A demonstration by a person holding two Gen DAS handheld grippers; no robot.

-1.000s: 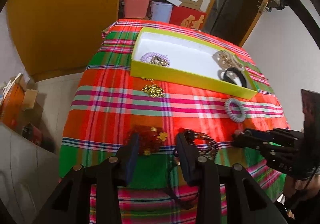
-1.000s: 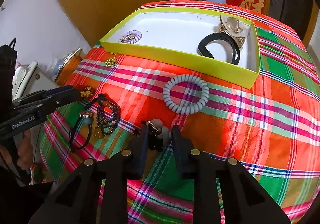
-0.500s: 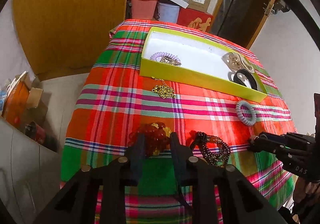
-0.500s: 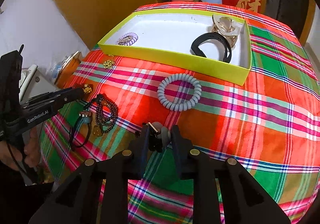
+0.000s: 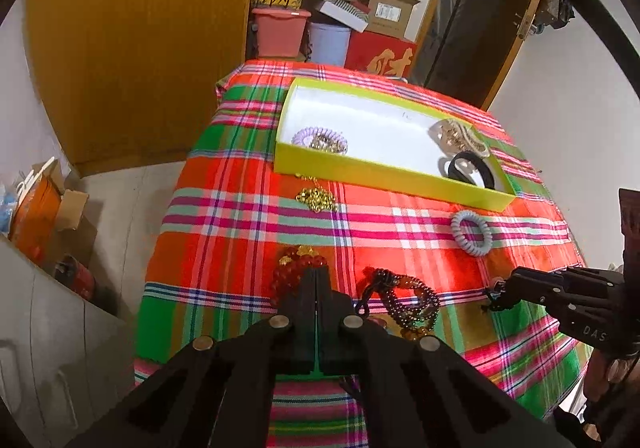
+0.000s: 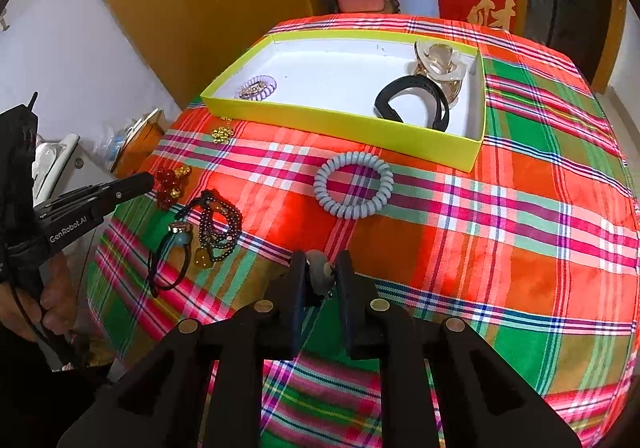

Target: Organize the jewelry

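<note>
A yellow box (image 5: 384, 170) (image 6: 344, 124) on the plaid cloth holds a purple coil tie (image 5: 318, 138), a black band (image 6: 412, 106) and a clear hair claw (image 6: 438, 60). My left gripper (image 5: 317, 276) is shut, its tips at the red bead bracelet (image 5: 290, 274) (image 6: 168, 184); I cannot tell if it pinches the beads. My right gripper (image 6: 320, 268) is shut on a small grey-beige jewelry piece (image 6: 318, 270) just above the cloth. A dark bead bracelet (image 5: 408, 304) (image 6: 218, 226), a grey coil tie (image 5: 471, 233) (image 6: 353, 190) and a gold chain (image 5: 316, 198) lie loose.
A cord pendant (image 6: 176, 248) lies by the dark beads. The table drops off at its left edge (image 5: 160, 248). Boxes and tubs (image 5: 320, 36) stand behind the table, next to a wooden door (image 5: 140, 40).
My left gripper has closed from wide open to shut at the red bead bracelet. My right gripper has lifted a little with its small piece still held.
</note>
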